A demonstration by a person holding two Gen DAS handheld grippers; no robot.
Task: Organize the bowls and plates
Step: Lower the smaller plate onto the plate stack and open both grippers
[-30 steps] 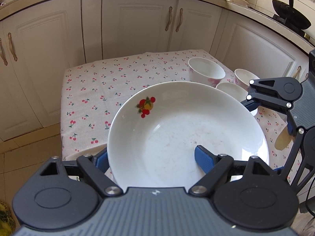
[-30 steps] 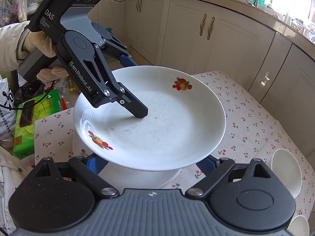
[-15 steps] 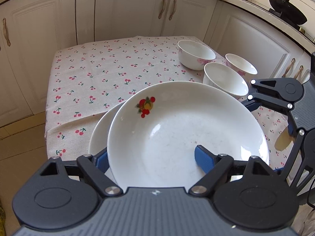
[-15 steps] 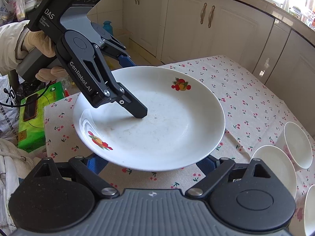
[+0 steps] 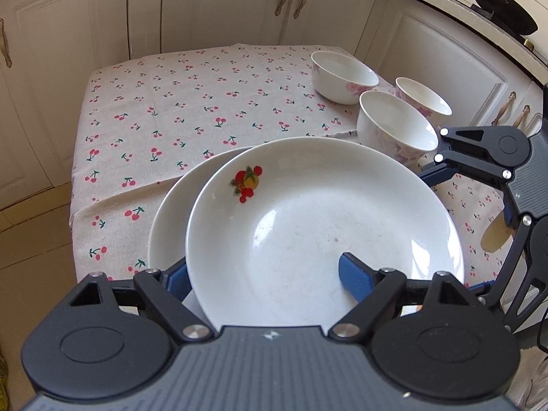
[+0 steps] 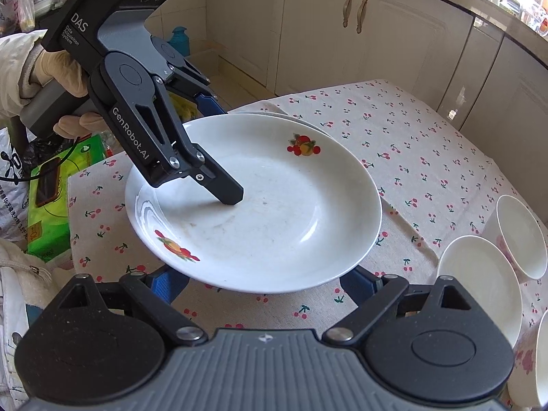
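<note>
On the left, the left tongs [image 6: 219, 157] pinch the rim of the fruit-printed plate [image 5: 325, 226], one finger inside the dish, carrying it just over a second plate [image 5: 171, 212] on the cherry-cloth worktop [image 5: 164, 120], likely to stack them. The right tongs [image 6: 263, 282] straddle its near rim, seemingly steadying; whether they clamp it I cannot tell. Three bowls [image 5: 397, 130] wait rightward, one cut off.

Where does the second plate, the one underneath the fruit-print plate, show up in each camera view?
Left wrist: the lower plate peeks out as a crescent left of the held fruit-print plate, lower centre-left.
Right wrist: only a thin sliver of the lower plate shows behind the fruit-print plate's far edge, upper centre.
Shared landmark: the red fruit print on the held plate's rim.
</note>
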